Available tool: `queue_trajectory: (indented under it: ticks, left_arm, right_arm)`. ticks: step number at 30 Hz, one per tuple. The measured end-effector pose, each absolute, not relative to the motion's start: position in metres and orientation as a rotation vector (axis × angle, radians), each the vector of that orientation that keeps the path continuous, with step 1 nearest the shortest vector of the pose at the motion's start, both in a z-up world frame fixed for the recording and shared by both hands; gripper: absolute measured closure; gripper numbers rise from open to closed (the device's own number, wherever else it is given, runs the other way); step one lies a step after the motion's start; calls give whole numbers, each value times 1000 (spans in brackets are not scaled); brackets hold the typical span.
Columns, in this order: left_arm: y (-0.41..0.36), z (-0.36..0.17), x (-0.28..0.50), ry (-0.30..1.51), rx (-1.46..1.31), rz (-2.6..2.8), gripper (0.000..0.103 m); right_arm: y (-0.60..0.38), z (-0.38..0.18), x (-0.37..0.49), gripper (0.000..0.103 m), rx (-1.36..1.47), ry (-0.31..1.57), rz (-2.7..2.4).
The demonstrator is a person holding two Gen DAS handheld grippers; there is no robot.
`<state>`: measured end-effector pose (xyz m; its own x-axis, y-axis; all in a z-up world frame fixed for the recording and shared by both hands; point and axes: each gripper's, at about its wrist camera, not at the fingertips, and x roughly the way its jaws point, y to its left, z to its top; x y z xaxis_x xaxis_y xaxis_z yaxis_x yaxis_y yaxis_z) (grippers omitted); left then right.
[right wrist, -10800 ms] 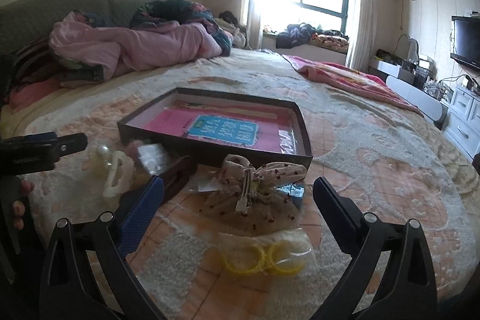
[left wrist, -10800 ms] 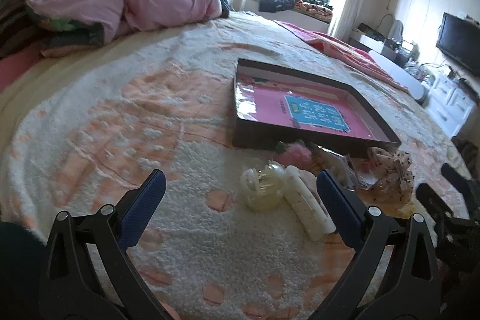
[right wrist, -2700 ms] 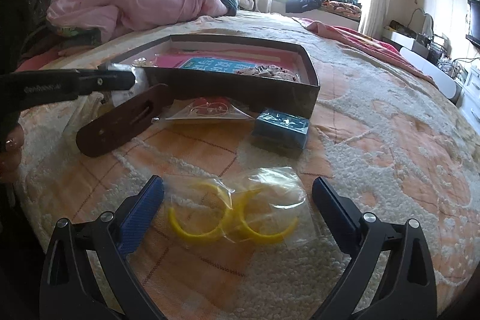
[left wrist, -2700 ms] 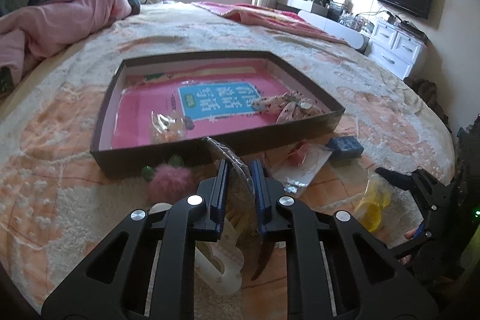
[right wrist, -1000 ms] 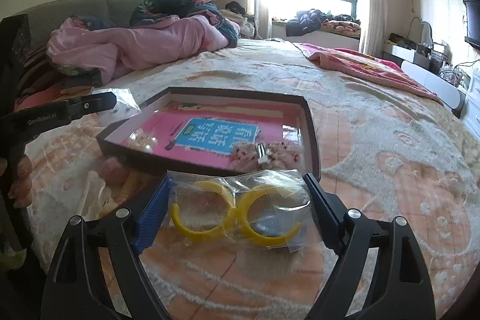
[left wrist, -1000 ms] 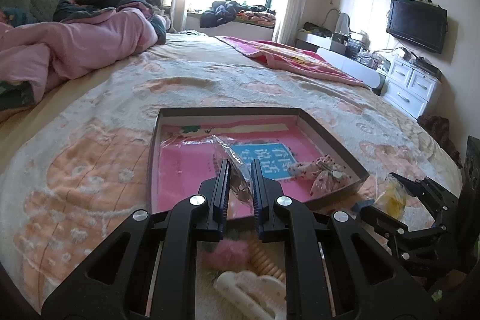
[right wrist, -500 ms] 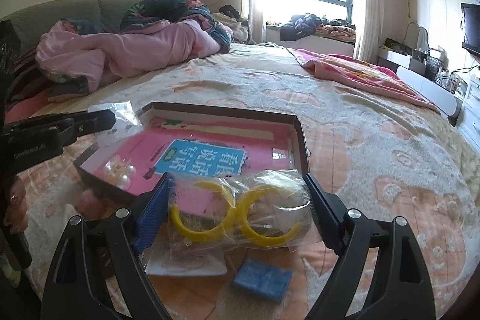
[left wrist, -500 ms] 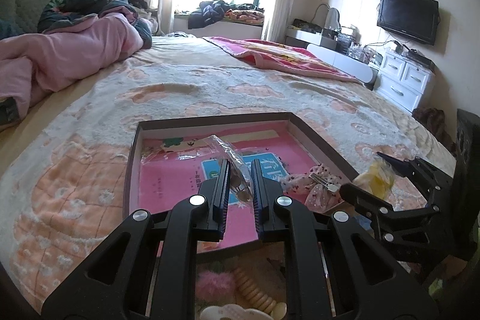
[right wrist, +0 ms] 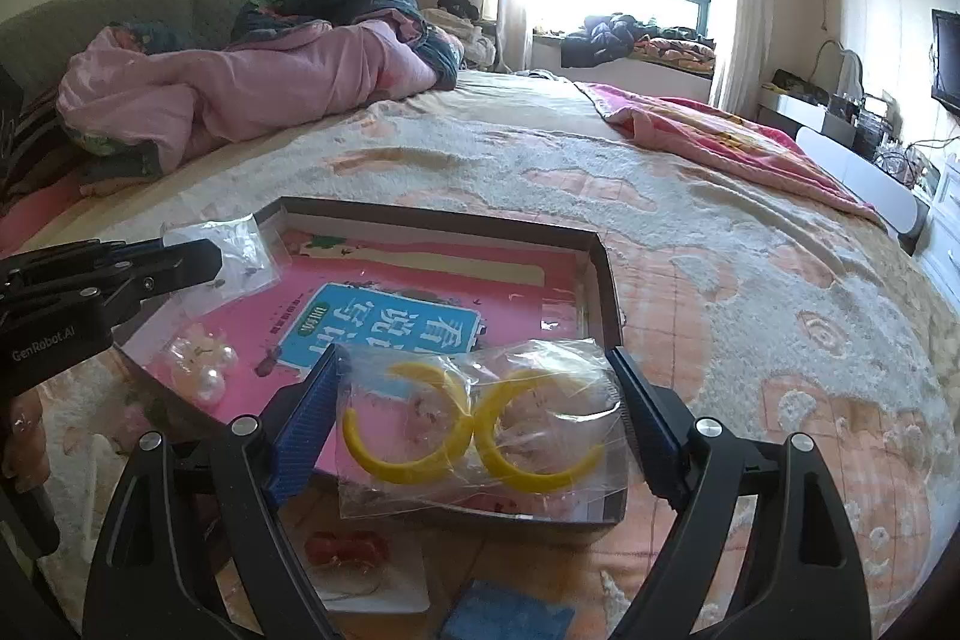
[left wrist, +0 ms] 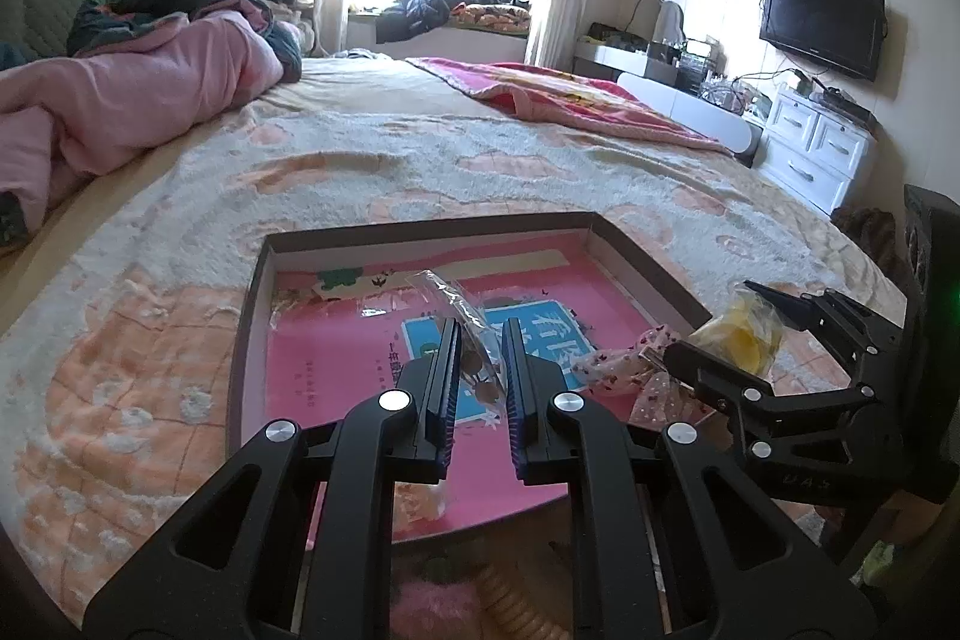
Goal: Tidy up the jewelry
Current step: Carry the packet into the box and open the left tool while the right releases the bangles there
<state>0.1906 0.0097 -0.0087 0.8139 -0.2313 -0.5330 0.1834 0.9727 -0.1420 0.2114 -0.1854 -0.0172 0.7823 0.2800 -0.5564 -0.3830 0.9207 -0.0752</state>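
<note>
My left gripper (left wrist: 480, 337) is shut on a small clear bag (left wrist: 456, 298) with tiny jewelry pieces inside, held over the pink floor of a shallow dark box (left wrist: 249, 316). My right gripper (right wrist: 474, 400) is shut on a clear bag of two yellow hoops (right wrist: 474, 439), its jaws wide and the bag spanning them, above the box's near right corner (right wrist: 609, 280). In the right wrist view the left gripper (right wrist: 204, 259) hangs over the box's left edge with its small bag (right wrist: 237, 256). The left wrist view has the right gripper (left wrist: 714, 322) with the yellow hoops (left wrist: 744, 340).
Inside the box lie a bagged pearl cluster (right wrist: 201, 364) and a floral bow clip (left wrist: 624, 364). On the fluffy blanket in front of it are a red piece in a bag (right wrist: 348, 550), a blue pad (right wrist: 510, 616), a pink pompom (left wrist: 420, 604) and a beige clip (left wrist: 516, 604).
Both grippers have moved forward with their bags and now hang over the box. The yellow hoop bag has come over the box's near right corner. Neither grip has changed.
</note>
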Motion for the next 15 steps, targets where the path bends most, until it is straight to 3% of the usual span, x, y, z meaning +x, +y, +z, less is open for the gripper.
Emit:
queue_trajectory:
  ticks: [15]
  left_arm:
    - [11, -29, 208, 646, -82, -238, 95]
  right_arm:
    - [-178, -36, 231, 19, -203, 655, 381]
